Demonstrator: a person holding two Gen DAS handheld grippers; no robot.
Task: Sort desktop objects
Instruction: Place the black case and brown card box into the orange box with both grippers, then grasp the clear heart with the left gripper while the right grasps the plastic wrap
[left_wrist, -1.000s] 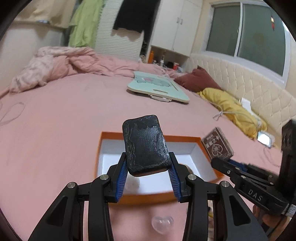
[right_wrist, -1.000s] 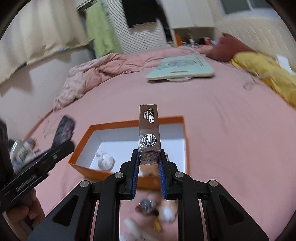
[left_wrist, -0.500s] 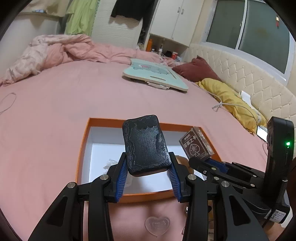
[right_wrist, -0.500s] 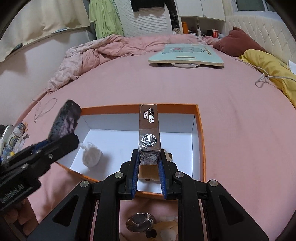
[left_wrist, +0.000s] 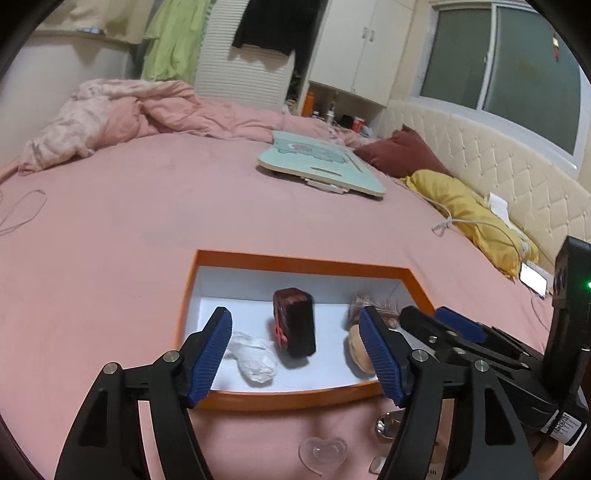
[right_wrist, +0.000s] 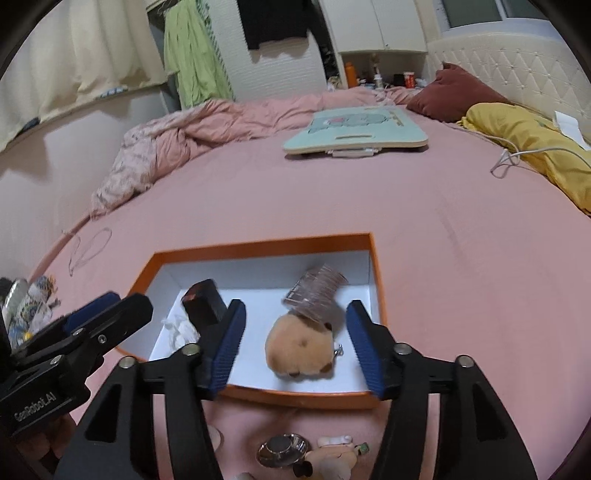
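An orange box (left_wrist: 295, 260) with a white inside lies on the pink bed. My left gripper (left_wrist: 293, 317) hovers over its near edge, jaws opening, pads touching nothing. Below them a black wallet (left_wrist: 295, 325) lies in the box beside a crumpled white tissue (left_wrist: 251, 358). My right gripper (right_wrist: 295, 310) is also opening above the box (right_wrist: 258, 245). The brown card box (right_wrist: 317, 291) is blurred and free of the pads, just over a tan plush toy (right_wrist: 299, 350). The wallet (right_wrist: 203, 302) shows at the left.
In front of the box lie a clear heart-shaped piece (left_wrist: 323, 452), a small metal dish (right_wrist: 282, 448) and a little figure (right_wrist: 332, 458). A teal board (left_wrist: 321, 166), a yellow pillow (left_wrist: 465, 210) with a white cable, and a phone (left_wrist: 533, 282) lie further off.
Both grippers have opened. The black wallet left the left gripper and the card box left the right one; both are now down in the orange box.
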